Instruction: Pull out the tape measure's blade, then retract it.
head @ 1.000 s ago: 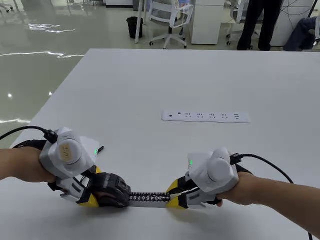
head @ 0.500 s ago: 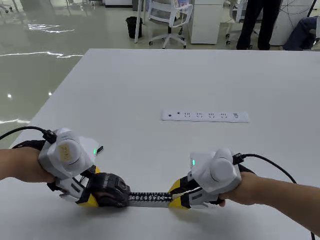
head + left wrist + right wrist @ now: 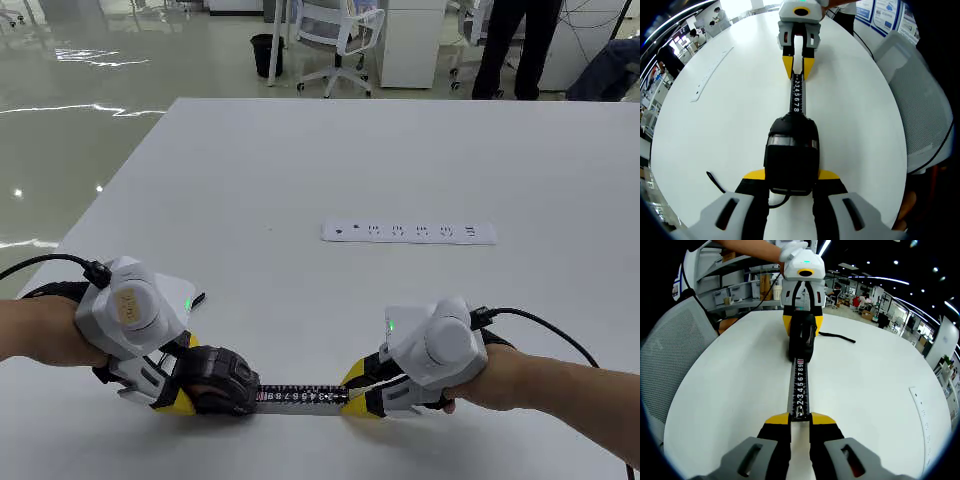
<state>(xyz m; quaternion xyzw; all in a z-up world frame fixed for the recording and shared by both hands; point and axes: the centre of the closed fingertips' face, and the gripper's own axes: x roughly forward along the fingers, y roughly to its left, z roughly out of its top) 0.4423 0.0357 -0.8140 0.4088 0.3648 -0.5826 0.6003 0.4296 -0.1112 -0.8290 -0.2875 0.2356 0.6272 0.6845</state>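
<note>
Near the front edge of the desk [image 3: 350,170], your left fingers [image 3: 756,174] pinch the tape measure [image 3: 791,150], your right fingers [image 3: 778,419] its blade [image 3: 800,385], which runs straight between them along that edge.

I see the black tape measure [image 3: 222,380] [image 3: 791,155] [image 3: 803,337] near the white table's [image 3: 400,160] close edge, its black blade [image 3: 300,396] [image 3: 796,97] [image 3: 800,390] drawn out a short way, straight, white numerals upward.

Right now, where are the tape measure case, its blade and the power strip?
tape measure case [image 3: 791,155]: left gripper view, middle of its black top.
blade [image 3: 800,385]: right gripper view, on the numbered stretch.
power strip [image 3: 408,232]: head view, its middle.
</note>
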